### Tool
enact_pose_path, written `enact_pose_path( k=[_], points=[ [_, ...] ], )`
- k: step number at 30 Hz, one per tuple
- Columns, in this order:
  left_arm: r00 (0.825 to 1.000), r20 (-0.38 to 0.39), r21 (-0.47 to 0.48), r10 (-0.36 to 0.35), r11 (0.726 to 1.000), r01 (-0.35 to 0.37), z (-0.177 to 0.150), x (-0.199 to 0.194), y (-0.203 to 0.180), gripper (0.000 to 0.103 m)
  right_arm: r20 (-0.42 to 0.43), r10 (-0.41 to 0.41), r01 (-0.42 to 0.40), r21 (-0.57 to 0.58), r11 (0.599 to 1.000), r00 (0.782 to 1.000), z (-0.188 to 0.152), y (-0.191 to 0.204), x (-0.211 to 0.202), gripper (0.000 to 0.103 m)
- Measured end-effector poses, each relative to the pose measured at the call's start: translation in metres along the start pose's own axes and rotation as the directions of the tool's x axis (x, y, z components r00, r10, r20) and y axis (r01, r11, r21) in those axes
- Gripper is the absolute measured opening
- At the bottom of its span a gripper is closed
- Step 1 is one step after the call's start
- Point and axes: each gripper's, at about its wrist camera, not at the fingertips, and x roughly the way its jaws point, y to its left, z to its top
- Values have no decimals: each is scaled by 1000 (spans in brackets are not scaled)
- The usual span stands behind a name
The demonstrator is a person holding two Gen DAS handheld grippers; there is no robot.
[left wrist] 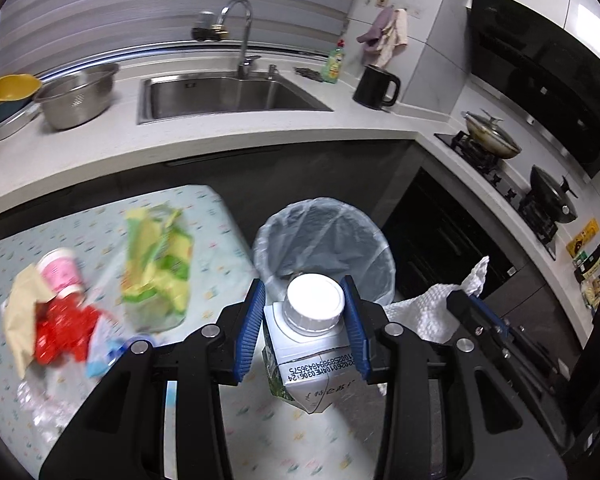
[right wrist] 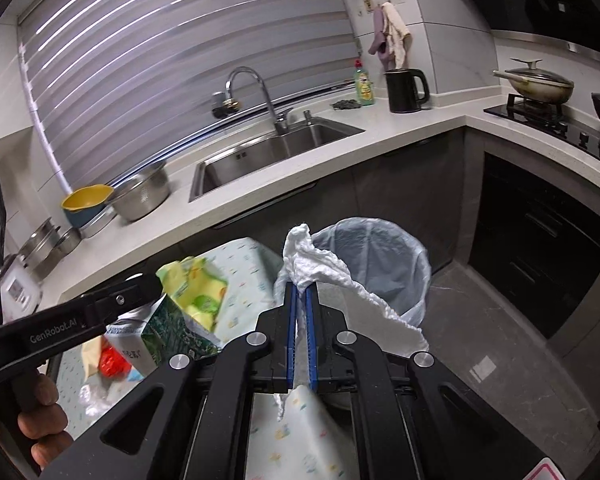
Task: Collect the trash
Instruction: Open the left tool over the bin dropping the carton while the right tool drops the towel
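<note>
My left gripper (left wrist: pixel 305 304) is shut on a milk carton (left wrist: pixel 312 360) with a white cap, held over the table's right edge near the bag-lined trash bin (left wrist: pixel 324 240). My right gripper (right wrist: pixel 302 292) is shut on a white paper towel (right wrist: pixel 324 268), held just in front of the trash bin (right wrist: pixel 380 256). The towel (left wrist: pixel 432 304) and right gripper also show in the left wrist view, to the right. The carton (right wrist: pixel 160 332) shows in the right wrist view at left. On the table lie a yellow-green wrapper (left wrist: pixel 160 260), a pink cup (left wrist: pixel 62 272), red wrappers (left wrist: pixel 60 332) and clear plastic (left wrist: pixel 40 400).
The table (left wrist: pixel 220 232) has a pale patterned cloth. Behind are the kitchen counter (left wrist: pixel 220 140), sink (left wrist: pixel 228 92), steel colander (left wrist: pixel 76 96), black kettle (left wrist: pixel 376 86) and stove with pans (left wrist: pixel 496 140). Dark cabinets stand beside the bin.
</note>
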Motion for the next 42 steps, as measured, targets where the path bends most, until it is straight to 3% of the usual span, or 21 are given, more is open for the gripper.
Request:
enact_pose_path(
  k=[6,12,16,18,28,30,32,38,42],
  points=[
    [999,-11,41,-41,998,41,30,58,-24,37,-8,-38,38,18,999,999,17,-22,32,5],
    [993,-63,16,-97,995,98,43,109,-26,38,-33,-57,59,33,998,998,27,-39,65,5],
    [996,-69,24,-62,998,64,44,128,-24,42,-48,-69,70,27,997,996,34,-42,85,5],
    [996,-63,16,-57,998,58,45,131,-21,57,-61,-66,68,28,997,996,36,-43,96,5],
    [999,-36,-23,-6,1000,5,46,123,9,64,-89,-68,69,-1,998,994,45,-31,126,11],
    [1000,-21,-25,22,999,-22,43,117,14,69,-85,-66,66,-11,998,994,46,-26,126,20],
    [999,-5,-23,47,999,-48,41,109,18,71,-66,-68,66,-21,998,995,47,-19,124,38],
    [994,15,-23,104,994,-104,34,93,30,71,-46,-60,57,-45,997,997,51,-1,112,39],
    [989,35,-18,141,990,-141,28,76,38,72,-19,-56,55,-62,997,998,51,12,94,48]
  ],
)
